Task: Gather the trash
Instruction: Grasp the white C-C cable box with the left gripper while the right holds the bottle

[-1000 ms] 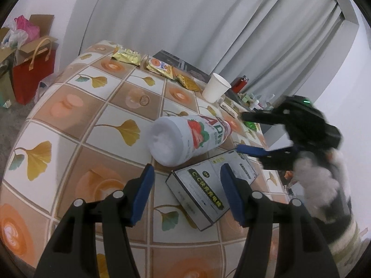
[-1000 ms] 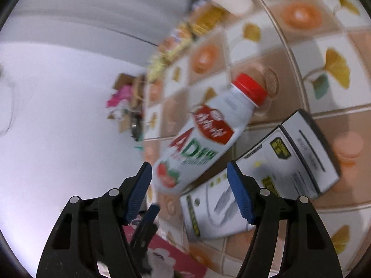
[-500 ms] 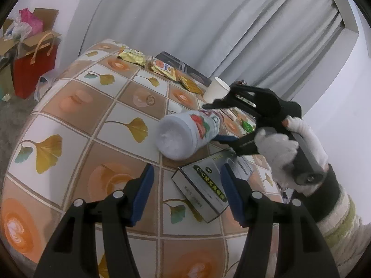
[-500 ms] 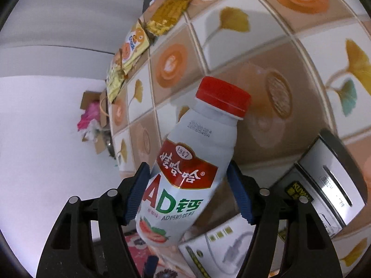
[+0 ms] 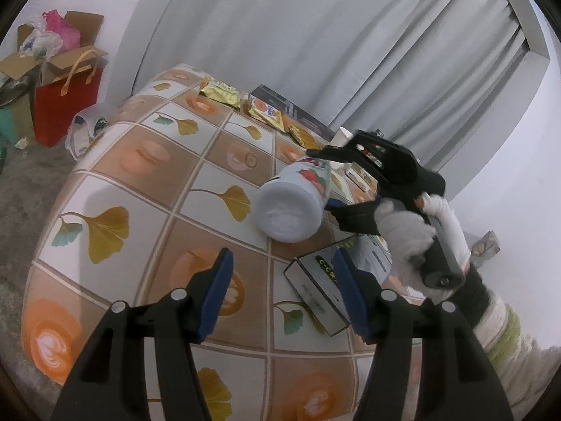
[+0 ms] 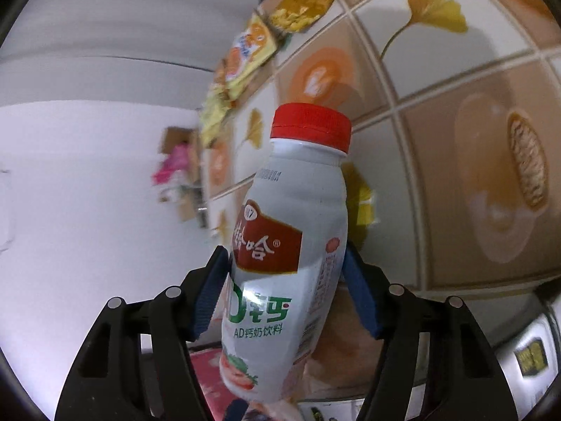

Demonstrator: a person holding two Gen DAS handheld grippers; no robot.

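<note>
Blue pads of our right gripper (image 6: 285, 291) press on both flanks of the white drink bottle (image 6: 291, 245) — shut on its labelled middle, where half a second ago they only straddled it. From the left wrist view the bottle (image 5: 292, 207) now hangs base-first toward us, seemingly just clear of the tablecloth (image 5: 140, 189), so we judge the pick done and the carry to a bin next; no bin shows in either view. Our left gripper (image 5: 282, 294) hovers low with its jaws wide apart, holding nothing, as it did a second ago.

Writing on the bottle: a red cap above, a brown-red badge with Chinese characters and an ® mark, then green "AD" lettering and "AD钙奶饮料", with a strawberry below. Just beside the left gripper lies a white carton (image 5: 324, 287) — a dark strip on it starts with "C", the rest too small to read. Further off sit yellow snack packets (image 5: 264, 112), still to be collected
</note>
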